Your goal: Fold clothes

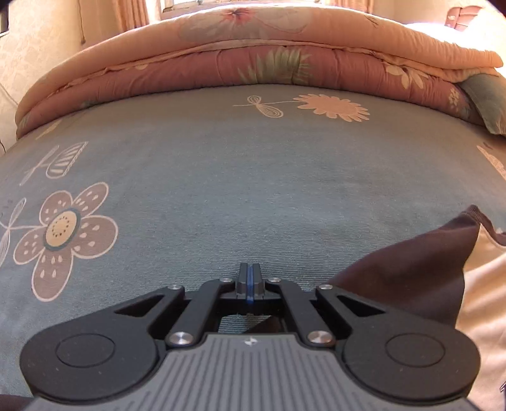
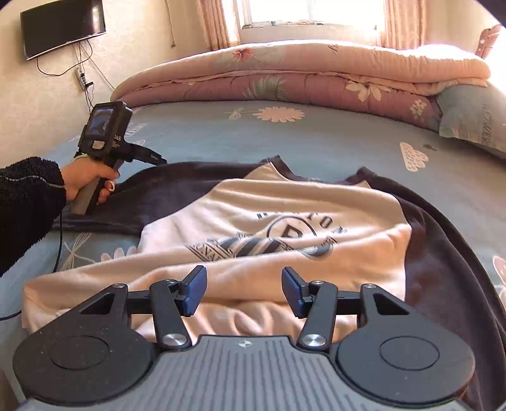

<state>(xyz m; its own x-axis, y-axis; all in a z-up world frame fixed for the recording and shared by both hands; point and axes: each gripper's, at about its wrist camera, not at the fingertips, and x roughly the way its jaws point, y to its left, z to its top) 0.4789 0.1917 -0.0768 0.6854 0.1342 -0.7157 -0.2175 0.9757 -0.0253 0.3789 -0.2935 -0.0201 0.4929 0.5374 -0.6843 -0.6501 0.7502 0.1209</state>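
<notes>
A cream sweatshirt with dark brown sleeves and a printed crest lies spread on the bed. My right gripper hovers open over its rumpled near hem, with nothing between the blue pads. A hand holds my left gripper at the sweatshirt's left sleeve. In the left wrist view that gripper is shut, pads pressed together. The brown sleeve tents up to its right and runs beneath the fingers, where the pinch itself is hidden.
A blue flowered bedsheet covers the bed. A folded pink quilt lies along the far side, with a pillow at the right. A television hangs on the left wall. A cable trails from the left gripper.
</notes>
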